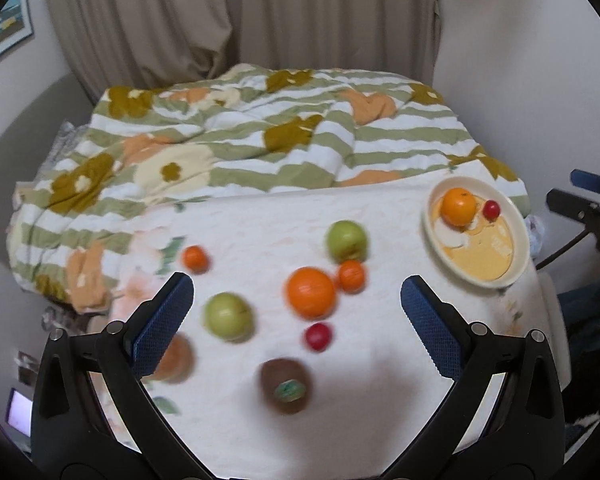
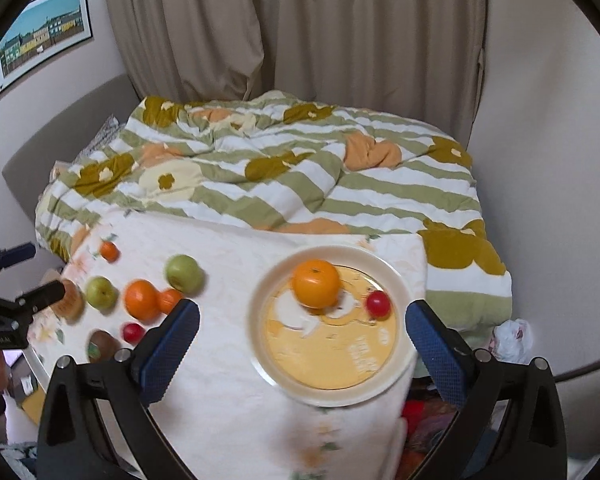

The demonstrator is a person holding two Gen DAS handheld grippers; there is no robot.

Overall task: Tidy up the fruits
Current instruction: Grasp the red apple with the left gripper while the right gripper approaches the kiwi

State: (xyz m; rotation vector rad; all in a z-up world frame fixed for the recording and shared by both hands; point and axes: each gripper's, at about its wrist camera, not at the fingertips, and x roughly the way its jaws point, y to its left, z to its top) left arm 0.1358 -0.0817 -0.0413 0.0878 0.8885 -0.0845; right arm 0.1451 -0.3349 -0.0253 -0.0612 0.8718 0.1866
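Right wrist view: my right hand-held gripper [image 2: 302, 334] hovers released over the cream round plate [image 2: 396, 280] (large orange [image 2: 315, 283], red cherry tomato [image 2: 378, 304] inside); left hand-held gripper [image 1: 296, 306] likewise released.

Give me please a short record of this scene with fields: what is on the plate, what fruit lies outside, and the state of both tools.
plate: cream plate near the white cloth's right edge
on plate: one orange, one small red fruit
on cloth: two green apples, one large orange, two small oranges, one red fruit, a kiwi, a brownish item, blurred
left tool: open, empty, above loose fruit
right tool: open, empty, above plate
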